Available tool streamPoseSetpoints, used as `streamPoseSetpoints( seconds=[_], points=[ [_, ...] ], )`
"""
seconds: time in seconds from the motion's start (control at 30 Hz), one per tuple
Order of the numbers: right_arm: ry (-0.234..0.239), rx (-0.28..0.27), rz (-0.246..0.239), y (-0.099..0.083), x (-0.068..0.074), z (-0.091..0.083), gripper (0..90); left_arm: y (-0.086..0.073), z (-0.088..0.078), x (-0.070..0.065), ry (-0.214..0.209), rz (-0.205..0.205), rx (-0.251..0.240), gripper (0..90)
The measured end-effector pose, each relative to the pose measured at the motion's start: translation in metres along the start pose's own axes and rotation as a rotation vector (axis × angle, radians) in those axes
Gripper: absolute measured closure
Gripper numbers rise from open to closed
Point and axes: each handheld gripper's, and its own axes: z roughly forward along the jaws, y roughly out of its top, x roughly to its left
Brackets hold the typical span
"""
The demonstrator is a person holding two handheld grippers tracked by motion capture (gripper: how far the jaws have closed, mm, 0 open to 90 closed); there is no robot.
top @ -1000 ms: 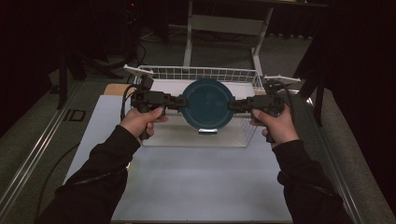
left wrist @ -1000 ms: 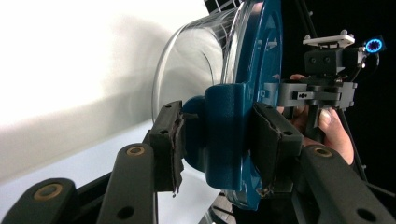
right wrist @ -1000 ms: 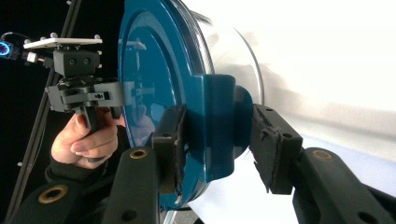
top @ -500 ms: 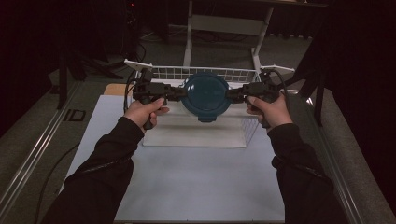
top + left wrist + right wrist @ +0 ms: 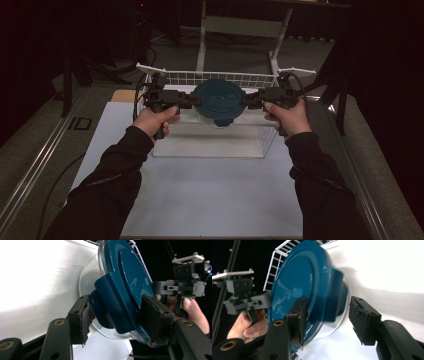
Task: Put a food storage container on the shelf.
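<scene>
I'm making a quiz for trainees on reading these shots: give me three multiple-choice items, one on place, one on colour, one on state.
1. Where is the round container?
A. In the white wire rack
B. On the floor
C. On the bare table front

2. What colour is its lid?
A. Red
B. Teal blue
C. Yellow

3. How do the right gripper jaws stand at the lid's latch tab?
A. Clamped tight
B. Either side, with a gap showing
C. Far away from it

Answers: 1 A, the high view shows it inside the rack's wire walls. 2 B, both gripper views show teal blue. 3 B, the right gripper view shows space beside the tab; the jaws have just been opening.
</scene>
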Motion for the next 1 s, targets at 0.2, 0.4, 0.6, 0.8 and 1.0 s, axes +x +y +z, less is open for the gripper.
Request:
streamPoseSetpoints(
  seconds=[0.2, 0.4, 0.6, 0.8, 1.0],
  points=[
    [-0.043, -0.036, -0.077, -0.011, 0.012, -0.008, 44.1, -0.001, -0.008, 0.0, 0.017, 0.007, -0.048, 42.0],
    [0.006, -0.032, -0.136, -0.031, 0.02, -0.014, 44.4, -0.011, -0.021, -0.004, 0.042, 0.049, -0.068, 41.9],
    [0.029, -0.001, -0.189, -0.055, 0.023, -0.009, 46.8, -0.027, -0.029, -0.011, 0.047, 0.109, -0.071, 39.1],
    [0.044, 0.003, -0.214, -0.075, 0.021, 0.007, 55.0, -0.047, -0.034, -0.017, -0.012, 0.217, -0.103, 28.0],
    [0.028, 0.0, -0.235, -0.085, 0.02, 0.019, 72.4, -0.071, -0.034, -0.018, -0.035, 0.32, -0.136, 18.0]
  ],
)
